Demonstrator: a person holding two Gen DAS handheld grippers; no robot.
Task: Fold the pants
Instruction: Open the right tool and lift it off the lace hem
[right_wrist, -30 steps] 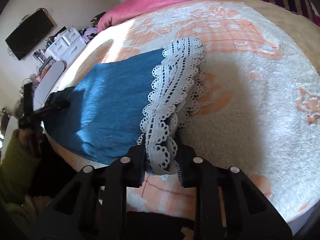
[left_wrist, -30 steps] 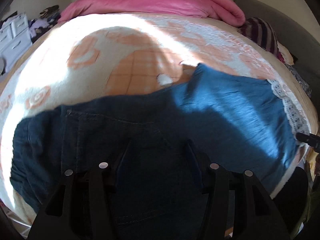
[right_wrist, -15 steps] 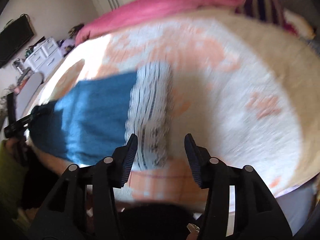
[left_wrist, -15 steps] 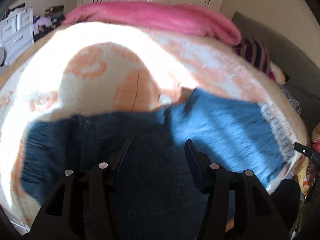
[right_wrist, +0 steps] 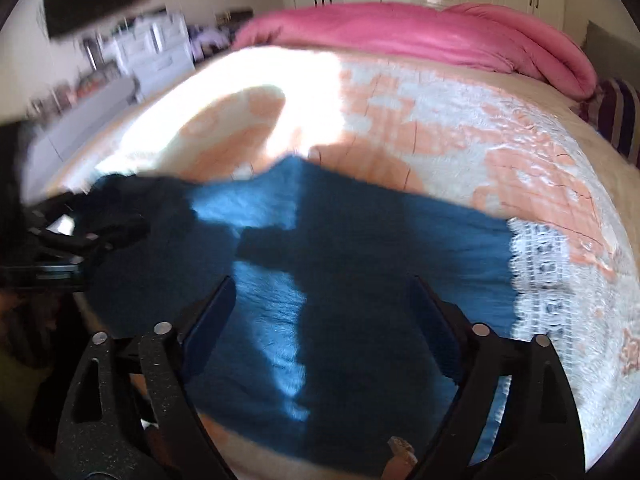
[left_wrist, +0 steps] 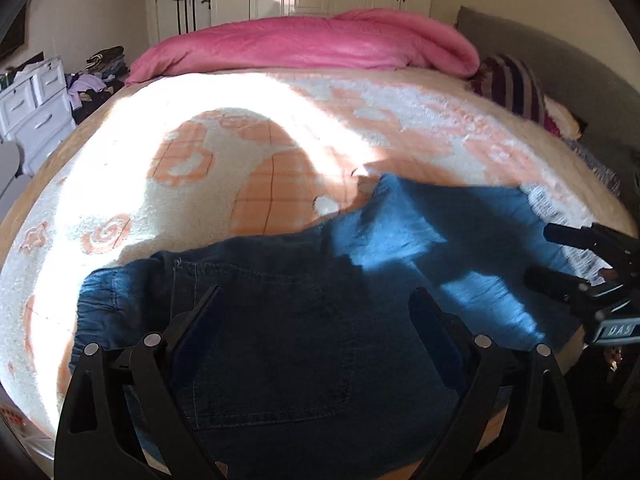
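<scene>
One pair of blue pants [left_wrist: 304, 320] is lying flat across the near edge of one bed [left_wrist: 224, 152], lace hem [right_wrist: 540, 276] pointing right. Two grippers are hovering over it: the left gripper [left_wrist: 316, 312] and the right gripper [right_wrist: 320, 304] are both gaping wide, gripping nothing.

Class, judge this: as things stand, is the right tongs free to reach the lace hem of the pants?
Probably yes: the right tongs are open above the pants, and the lace hem lies uncovered just beside them.
</scene>
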